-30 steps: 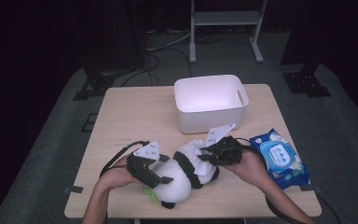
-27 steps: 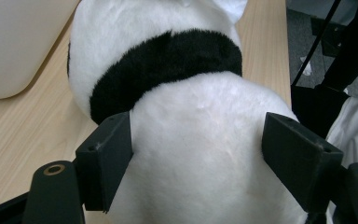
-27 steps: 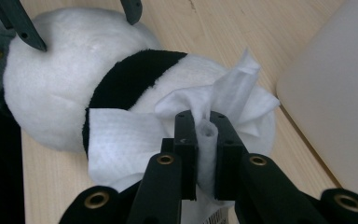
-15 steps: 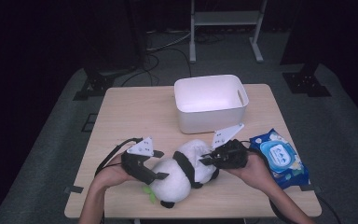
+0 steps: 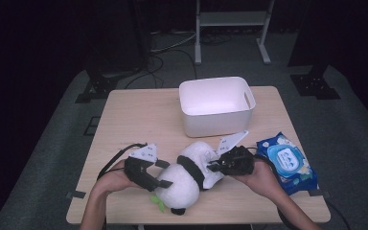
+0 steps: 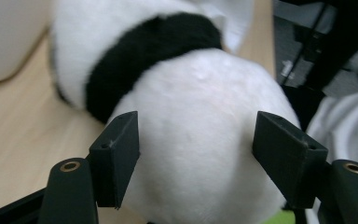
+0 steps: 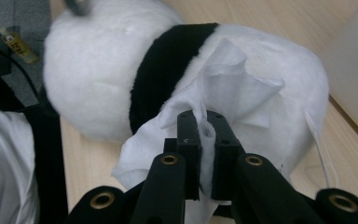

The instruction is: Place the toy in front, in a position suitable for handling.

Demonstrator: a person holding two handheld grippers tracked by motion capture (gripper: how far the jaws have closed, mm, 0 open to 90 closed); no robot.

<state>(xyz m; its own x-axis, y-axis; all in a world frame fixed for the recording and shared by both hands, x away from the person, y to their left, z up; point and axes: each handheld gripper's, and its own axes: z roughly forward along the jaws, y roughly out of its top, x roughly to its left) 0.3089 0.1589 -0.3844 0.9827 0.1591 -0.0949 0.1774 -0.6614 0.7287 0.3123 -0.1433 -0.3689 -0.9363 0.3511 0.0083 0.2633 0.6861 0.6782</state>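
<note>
**Wiping a plush panda with a white tissue**

Lying on its side near the front edge of the table, the plush panda is the thing both tools work on. It is white with a black band around its middle, and something small and green shows under it at the front. It looks very soft and light, so I judge it will dent under any pressure and slide or roll on the smooth wood if it is pushed from one side only. The round white end is the best place to take hold — the fur is thick there and the body is wide enough to fill the jaws.

The left gripper stands wide apart around this round end; one jaw is on each side, and I cannot tell if they already touch the fur. The right gripper is closed narrow on a crumpled white wipe, which rests against the other end of the panda, just past the black band. The wipe is thin and limp, so it will fold easily and may slip out if it drags.

Behind the toy, a white bin stands near the table's middle. A blue pack of wet wipes lies just beside the right hand, at the table's right side.
</note>
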